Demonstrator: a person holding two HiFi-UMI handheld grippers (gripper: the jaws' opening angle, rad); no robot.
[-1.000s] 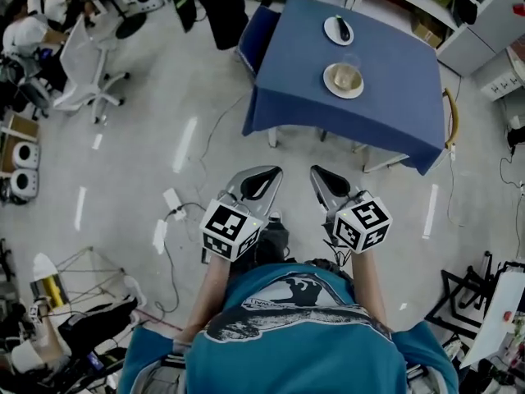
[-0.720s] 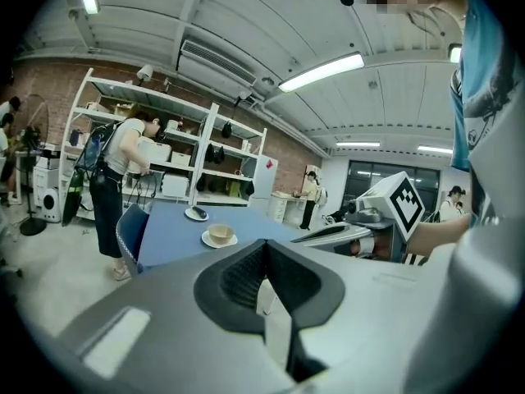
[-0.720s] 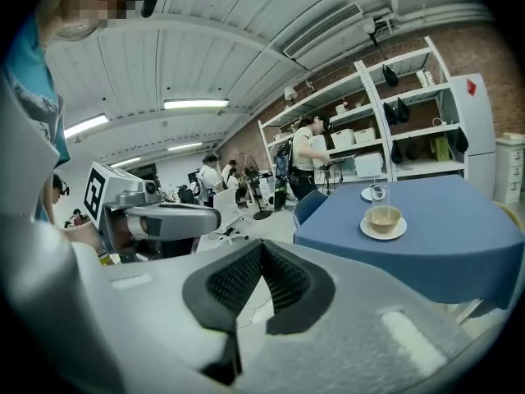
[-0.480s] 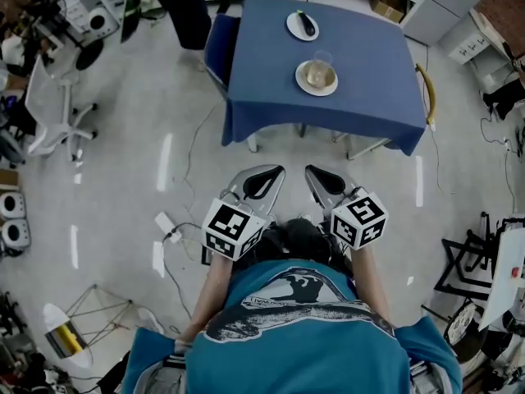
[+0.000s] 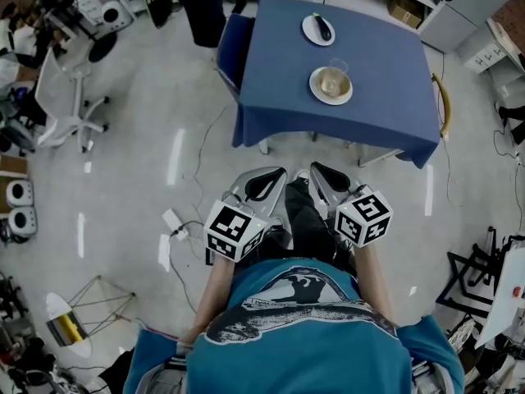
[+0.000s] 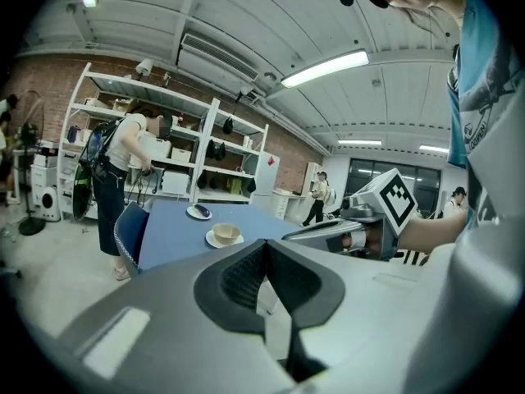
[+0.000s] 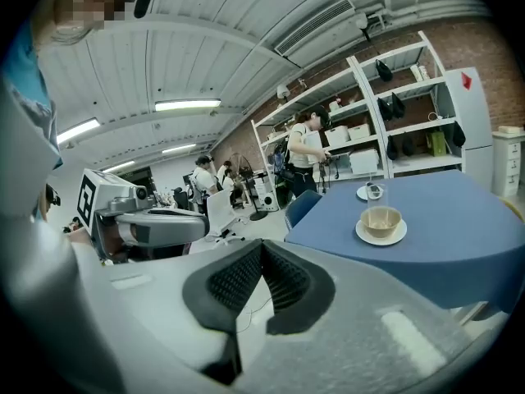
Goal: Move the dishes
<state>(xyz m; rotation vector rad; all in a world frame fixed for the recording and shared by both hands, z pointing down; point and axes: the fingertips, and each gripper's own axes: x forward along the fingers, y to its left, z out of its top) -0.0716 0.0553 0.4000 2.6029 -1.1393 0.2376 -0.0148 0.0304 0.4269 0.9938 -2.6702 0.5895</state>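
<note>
Both pairs of jaws are pinched together with nothing in them: left gripper (image 5: 259,184) and right gripper (image 5: 329,182) side by side, well short of the blue-clothed table (image 5: 385,113). Dishes on the table: bowl (image 5: 331,80) on a saucer (image 5: 317,93) mid-table, and a small plate (image 5: 308,31) with a dark item (image 5: 323,30) toward the far edge.

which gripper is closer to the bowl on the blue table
Right. The right gripper sits short of the table, roughly in line with the bowl; the left gripper is level with it but further off to the left.
</note>
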